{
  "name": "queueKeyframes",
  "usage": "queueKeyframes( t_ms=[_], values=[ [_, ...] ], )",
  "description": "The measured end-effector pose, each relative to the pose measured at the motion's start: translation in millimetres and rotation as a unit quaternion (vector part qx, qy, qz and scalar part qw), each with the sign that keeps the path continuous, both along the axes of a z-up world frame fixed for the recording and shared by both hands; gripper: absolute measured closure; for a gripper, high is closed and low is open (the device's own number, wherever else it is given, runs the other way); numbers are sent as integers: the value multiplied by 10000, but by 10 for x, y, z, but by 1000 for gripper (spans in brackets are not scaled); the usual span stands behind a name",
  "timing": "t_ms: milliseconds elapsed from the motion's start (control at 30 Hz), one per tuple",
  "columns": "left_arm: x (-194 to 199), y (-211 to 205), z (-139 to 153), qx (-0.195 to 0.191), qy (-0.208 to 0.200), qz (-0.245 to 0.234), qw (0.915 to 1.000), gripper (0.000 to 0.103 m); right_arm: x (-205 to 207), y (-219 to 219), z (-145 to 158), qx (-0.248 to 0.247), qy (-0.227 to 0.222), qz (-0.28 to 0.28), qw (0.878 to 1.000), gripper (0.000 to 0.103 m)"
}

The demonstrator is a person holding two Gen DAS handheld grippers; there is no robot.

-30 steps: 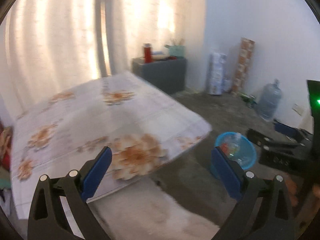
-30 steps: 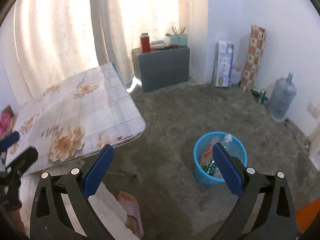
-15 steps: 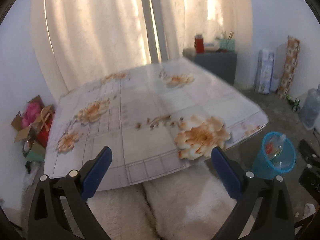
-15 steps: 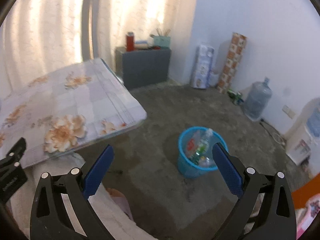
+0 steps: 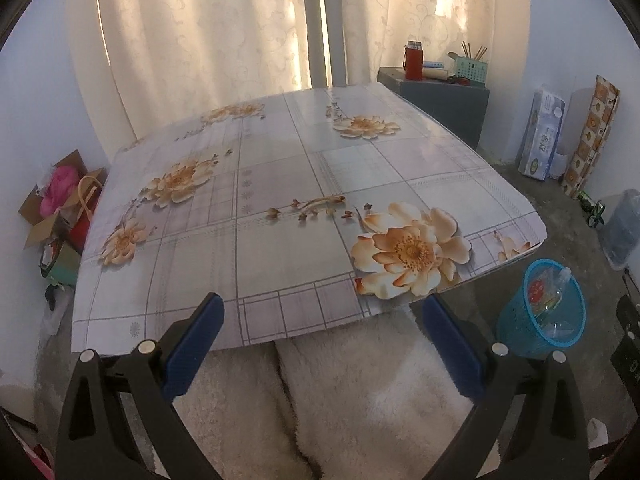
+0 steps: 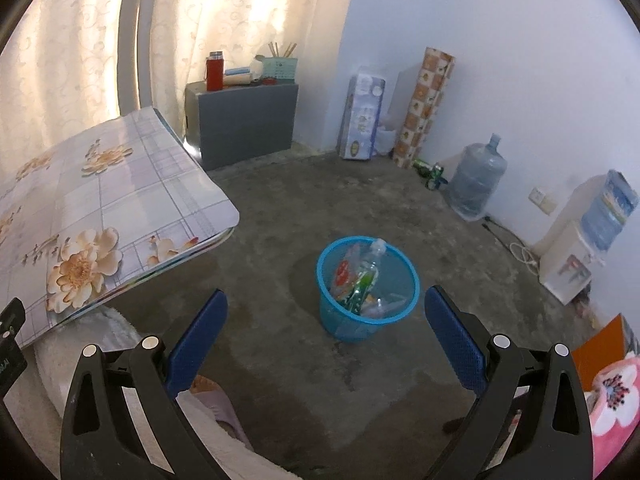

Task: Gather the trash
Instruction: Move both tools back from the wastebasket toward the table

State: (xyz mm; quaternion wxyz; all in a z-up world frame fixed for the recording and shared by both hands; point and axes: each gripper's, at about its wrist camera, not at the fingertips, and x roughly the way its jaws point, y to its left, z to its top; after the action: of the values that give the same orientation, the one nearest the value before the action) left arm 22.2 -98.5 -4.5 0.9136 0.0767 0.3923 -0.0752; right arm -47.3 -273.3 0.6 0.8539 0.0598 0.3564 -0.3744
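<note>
A blue mesh trash basket (image 6: 368, 286) stands on the concrete floor and holds a plastic bottle (image 6: 370, 266) and wrappers. It also shows at the right of the left wrist view (image 5: 540, 308). My right gripper (image 6: 326, 338) is open and empty, held above the floor just in front of the basket. My left gripper (image 5: 320, 342) is open and empty, facing the near edge of the low table (image 5: 280, 208) with a flowered cloth. No loose trash shows on the table top.
A grey cabinet (image 6: 244, 124) with a red flask (image 6: 215, 71) stands by the curtains. A water jug (image 6: 474, 178), a dispenser (image 6: 580, 248), a tissue pack (image 6: 364, 114) and a patterned roll (image 6: 426, 106) line the wall. White fleece-covered legs (image 5: 340, 400) sit below the grippers. Boxes (image 5: 60, 216) lie left.
The left gripper has swung left, from the basket side to face the table squarely. The right gripper has turned right and slightly nearer the basket. Both stayed open.
</note>
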Motion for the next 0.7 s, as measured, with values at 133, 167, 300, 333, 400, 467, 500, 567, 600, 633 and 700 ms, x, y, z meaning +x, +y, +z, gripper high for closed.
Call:
queueKeyframes(
  t_ms=[133, 167, 300, 333, 400, 467, 500, 567, 600, 633, 700],
  values=[
    [-63, -15, 7, -40, 32, 26, 10000, 6, -98, -41, -17, 65, 16, -121, 9999, 8],
    [-72, -22, 8, -36, 37, 7, 10000, 6, -135, -54, -21, 77, 17, -149, 9999, 8],
    [-145, -90, 24, 32, 10, -92, 10000, 6, -204, -88, -10, 101, -23, -219, 9997, 8],
    [-162, -109, 36, 31, -1, -126, 9999, 6, -214, -99, -4, 116, -38, -231, 9997, 8],
    [-192, -138, 53, 15, -31, -185, 9998, 6, -238, -114, -1, 144, -79, -257, 9995, 8],
    [-217, -174, 58, 50, -49, -261, 9996, 6, -262, -121, 13, 150, -127, -272, 9994, 8],
    [-235, -196, 58, 67, -53, -321, 9994, 6, -269, -118, 15, 144, -145, -273, 9994, 8],
    [-274, -226, 69, 55, -64, -416, 9991, 6, -295, -117, 19, 147, -185, -270, 9994, 8],
    [-295, -232, 80, 36, -84, -449, 9989, 6, -304, -130, 13, 159, -191, -262, 9993, 8],
    [-315, -242, 92, 16, -106, -480, 9988, 6, -301, -127, 13, 155, -181, -270, 9994, 8],
    [-351, -265, 116, -21, -140, -571, 9983, 6, -309, -125, 14, 176, -179, -280, 9993, 8]
  ],
)
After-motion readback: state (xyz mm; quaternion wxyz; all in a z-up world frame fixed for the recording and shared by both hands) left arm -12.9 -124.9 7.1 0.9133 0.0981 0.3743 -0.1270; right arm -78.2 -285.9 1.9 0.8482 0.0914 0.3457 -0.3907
